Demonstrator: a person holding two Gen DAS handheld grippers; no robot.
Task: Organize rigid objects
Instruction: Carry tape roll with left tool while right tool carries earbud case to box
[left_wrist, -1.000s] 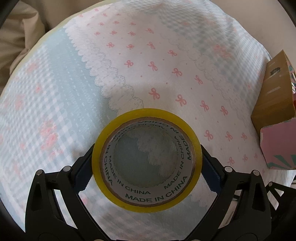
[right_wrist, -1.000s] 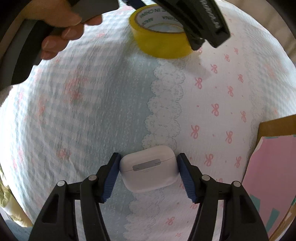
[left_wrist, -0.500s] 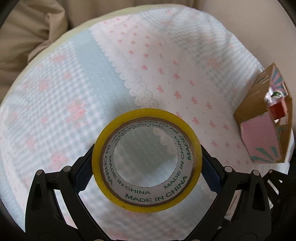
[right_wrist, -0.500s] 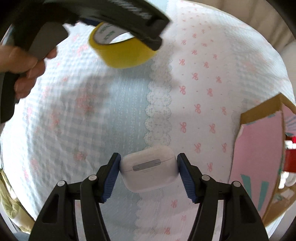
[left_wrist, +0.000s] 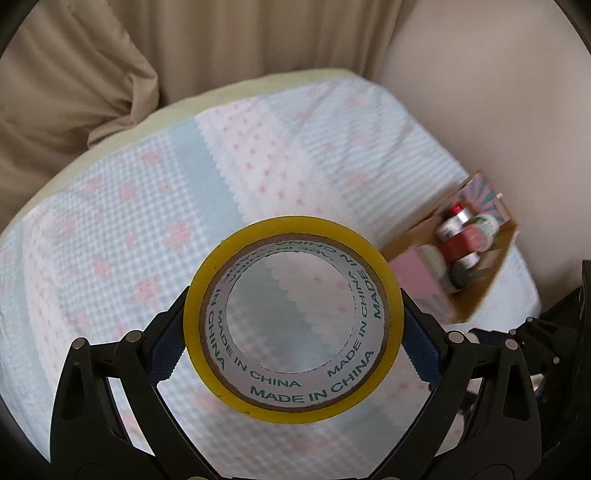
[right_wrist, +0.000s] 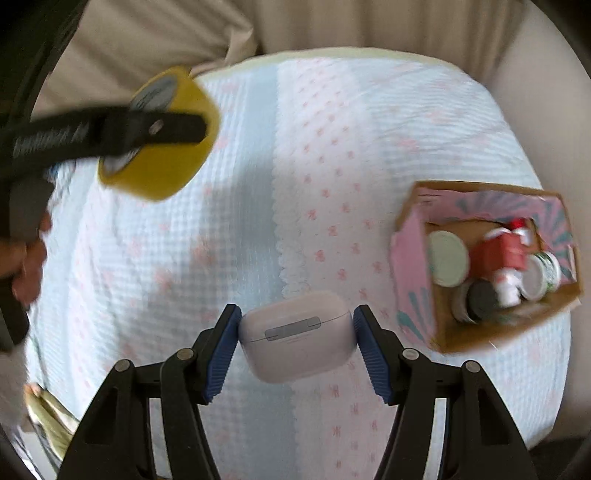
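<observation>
My left gripper is shut on a yellow roll of tape printed "MADE IN CHINA" and holds it high above the bed. The roll also shows in the right wrist view, up at the left. My right gripper is shut on a white earbud case held above the bedspread. A pink cardboard box with several jars and a red item stands open at the right; it also shows in the left wrist view.
A pale blue and white bedspread with pink bows covers the mattress. Beige curtains hang behind it and a beige wall is at the right. Some yellowish clutter lies at the bed's near left corner.
Both grippers have risen well above the bed with their objects. The box has come fully into both views, its contents visible now.
</observation>
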